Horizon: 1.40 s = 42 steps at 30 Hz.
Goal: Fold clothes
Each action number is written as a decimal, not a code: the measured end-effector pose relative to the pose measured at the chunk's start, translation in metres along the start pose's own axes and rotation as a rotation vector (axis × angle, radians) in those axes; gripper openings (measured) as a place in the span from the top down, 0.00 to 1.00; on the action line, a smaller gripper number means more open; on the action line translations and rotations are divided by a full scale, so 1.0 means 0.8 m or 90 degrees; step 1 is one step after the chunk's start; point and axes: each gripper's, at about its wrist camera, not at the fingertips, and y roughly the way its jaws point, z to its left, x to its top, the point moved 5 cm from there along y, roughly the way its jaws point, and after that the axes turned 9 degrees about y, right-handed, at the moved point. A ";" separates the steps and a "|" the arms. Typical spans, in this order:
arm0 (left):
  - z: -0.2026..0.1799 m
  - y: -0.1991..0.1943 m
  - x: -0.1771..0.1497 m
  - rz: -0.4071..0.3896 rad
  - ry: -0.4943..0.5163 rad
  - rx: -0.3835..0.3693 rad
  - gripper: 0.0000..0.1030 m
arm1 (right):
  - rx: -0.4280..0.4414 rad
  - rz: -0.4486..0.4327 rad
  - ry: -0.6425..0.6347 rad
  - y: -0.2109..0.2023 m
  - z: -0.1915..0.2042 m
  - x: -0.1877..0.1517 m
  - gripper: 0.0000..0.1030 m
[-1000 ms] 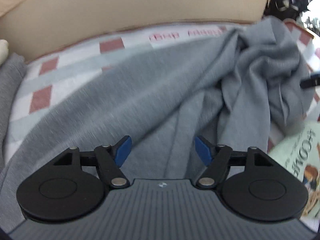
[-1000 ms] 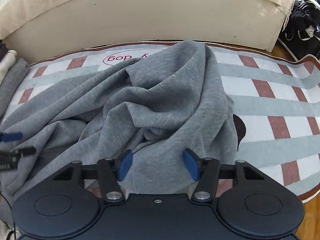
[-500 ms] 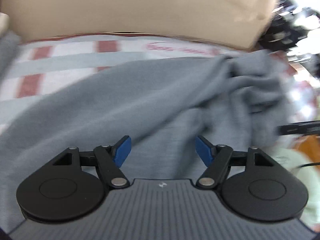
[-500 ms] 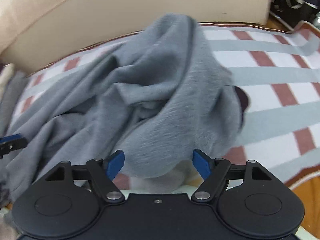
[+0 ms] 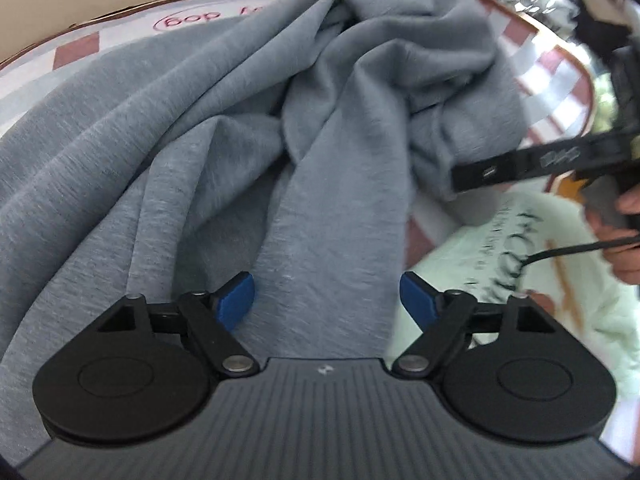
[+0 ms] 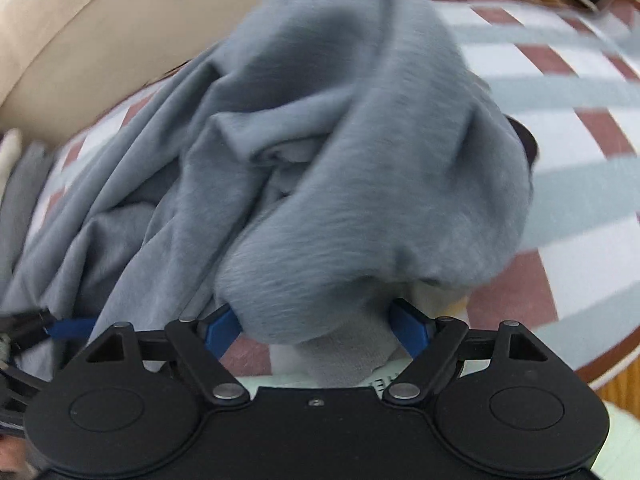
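**Both claws spread over a crumpled grey garment**

The grey garment [image 5: 224, 128] lies rumpled on a checked mat [image 6: 560, 152] on the floor, in front of a beige sofa [image 6: 80, 40]. It stretches from beyond the left claw [image 5: 327, 305] across to the right claw [image 6: 318, 330], so its long axis runs side to side between the two hands, with the thickest bunching at the right claw's end.

The left claw's jaws are opening; a flat band of grey cloth runs straight ahead from between its blue pads [image 5: 236, 306], but the pads stand clear of it and pinch nothing. Off to its right, a pale green printed garment [image 5: 520, 264] lies beside the grey one.

The right claw's jaws are opening too. A rounded hump of the garment bulges just ahead of and between its pads [image 6: 222, 330], which seem to flank the cloth rather than press on it (motion blur makes contact hard to rule out). The same claw shows in the left wrist view as a dark bar [image 5: 520, 162] at the heap's right end.

For gathering the bunched end, the right claw looks nearer; the left sits over the flatter stretch.
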 end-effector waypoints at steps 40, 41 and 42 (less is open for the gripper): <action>0.083 -0.247 -0.005 -0.353 -0.137 0.505 0.90 | -0.306 -0.362 -0.123 -0.129 -0.126 0.188 0.94; 0.071 -0.255 0.003 -0.357 -0.121 0.508 0.90 | -0.313 -0.361 -0.149 -0.132 -0.121 0.196 0.94; 0.061 -0.262 0.007 -0.373 -0.116 0.491 0.91 | -0.325 -0.362 -0.172 -0.136 -0.117 0.206 0.94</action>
